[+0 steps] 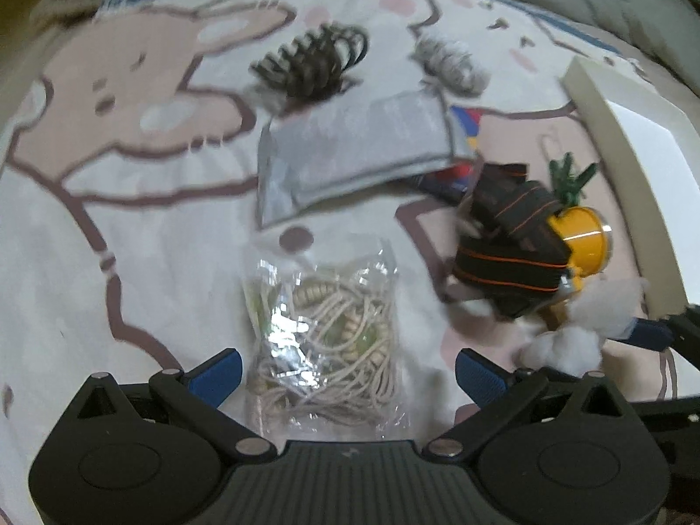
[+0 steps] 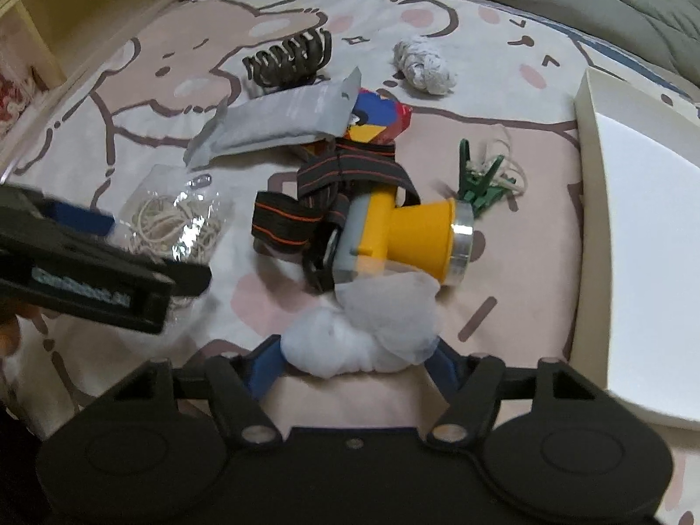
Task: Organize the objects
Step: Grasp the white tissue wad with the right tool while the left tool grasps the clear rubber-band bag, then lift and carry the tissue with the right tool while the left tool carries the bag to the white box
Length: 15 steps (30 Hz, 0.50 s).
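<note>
Under me spreads the bed (image 2: pixel 525 140) with its cartoon-print sheet, and at its right edge sits the white box (image 2: pixel 647 227), which shows nothing inside as far as I can see. By my reckoning the organizing has barely begun: everything in view lies loose on the sheet. Far off are the grey padded pouch (image 2: pixel 280 124), the dark claw hair clip (image 2: pixel 288 59) and a grey-white knotted rope (image 2: pixel 422 65). In the middle lies the yellow headlamp (image 2: pixel 415 236) with its black strap, green clips (image 2: pixel 481 183) just beyond it. My left fingers (image 1: pixel 345 372) stand open astride the clear bag of cord (image 1: pixel 328 341), pads not touching it. My right fingers (image 2: pixel 354 352) flank the white cotton wad (image 2: pixel 350 341), near the headlamp; whether they already pinch it I cannot tell.
</note>
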### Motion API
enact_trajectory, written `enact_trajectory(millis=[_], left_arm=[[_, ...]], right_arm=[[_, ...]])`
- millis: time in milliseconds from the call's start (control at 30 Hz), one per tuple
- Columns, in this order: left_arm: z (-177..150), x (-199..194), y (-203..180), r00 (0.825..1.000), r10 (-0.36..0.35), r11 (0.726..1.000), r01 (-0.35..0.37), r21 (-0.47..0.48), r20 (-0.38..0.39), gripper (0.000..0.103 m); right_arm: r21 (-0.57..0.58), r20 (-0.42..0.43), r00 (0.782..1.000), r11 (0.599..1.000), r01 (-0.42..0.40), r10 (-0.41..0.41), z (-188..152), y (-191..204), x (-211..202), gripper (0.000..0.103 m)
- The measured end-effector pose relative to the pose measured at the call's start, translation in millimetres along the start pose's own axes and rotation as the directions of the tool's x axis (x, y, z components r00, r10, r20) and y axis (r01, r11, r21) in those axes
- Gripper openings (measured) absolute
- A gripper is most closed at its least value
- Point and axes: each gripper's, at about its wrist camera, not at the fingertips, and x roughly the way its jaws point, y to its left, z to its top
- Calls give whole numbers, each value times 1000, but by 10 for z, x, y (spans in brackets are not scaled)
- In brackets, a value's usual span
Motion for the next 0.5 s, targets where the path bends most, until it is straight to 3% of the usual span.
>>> enact_trajectory(millis=[200, 400, 500], left_arm=[[-54, 171, 2, 997, 15, 1000, -17, -24, -71, 91], [-54, 97, -4, 998, 12, 1000, -12, 1, -57, 73], [-32, 26, 3, 999, 2, 1000, -2, -6, -46, 70]], right_arm=[[-28, 28, 1000, 1000, -1, 2, 12, 33, -85, 69], [-40, 76, 997, 999, -7, 10, 41, 31, -260, 69], [-32, 121, 993, 999, -3, 7, 79, -3, -393, 69]])
